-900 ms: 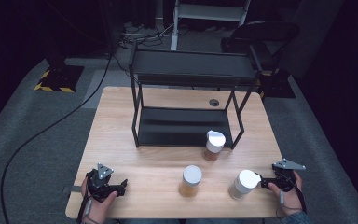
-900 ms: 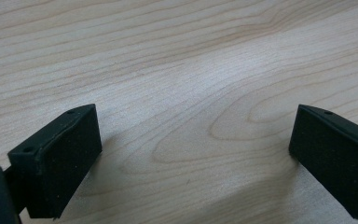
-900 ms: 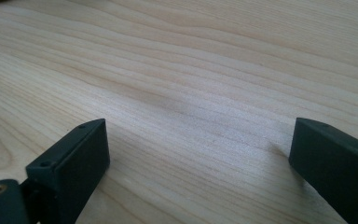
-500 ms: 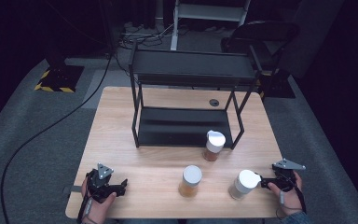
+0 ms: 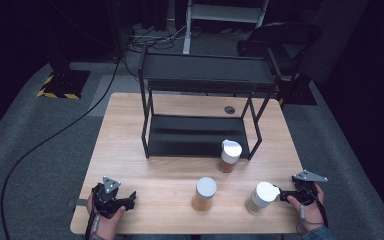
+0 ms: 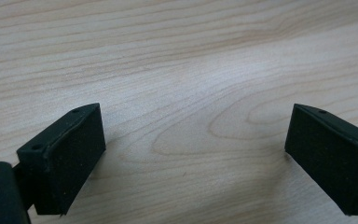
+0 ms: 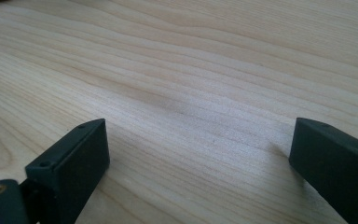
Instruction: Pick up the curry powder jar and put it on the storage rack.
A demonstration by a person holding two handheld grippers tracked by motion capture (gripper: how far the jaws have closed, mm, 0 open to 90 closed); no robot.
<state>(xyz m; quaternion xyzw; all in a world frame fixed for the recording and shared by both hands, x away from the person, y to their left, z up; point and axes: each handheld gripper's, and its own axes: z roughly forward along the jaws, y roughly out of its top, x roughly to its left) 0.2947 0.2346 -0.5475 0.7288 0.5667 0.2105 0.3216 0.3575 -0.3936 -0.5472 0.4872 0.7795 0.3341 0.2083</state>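
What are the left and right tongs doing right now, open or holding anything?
Left tongs: open, holding nothing, over bare table.
Right tongs: open, holding nothing.

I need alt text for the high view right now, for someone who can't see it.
Three white-lidded jars stand on a wooden table: one by the black rack's front right leg, one centre front, one front right. A hand holds the left gripper at the front left corner; the right gripper sits beside the front right jar.

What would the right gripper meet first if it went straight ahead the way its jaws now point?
Probably the white-lidded jar just beyond the right gripper, whose open jaws point along the table toward it in the high view. The right gripper view shows bare wood ahead, so the exact line is uncertain.
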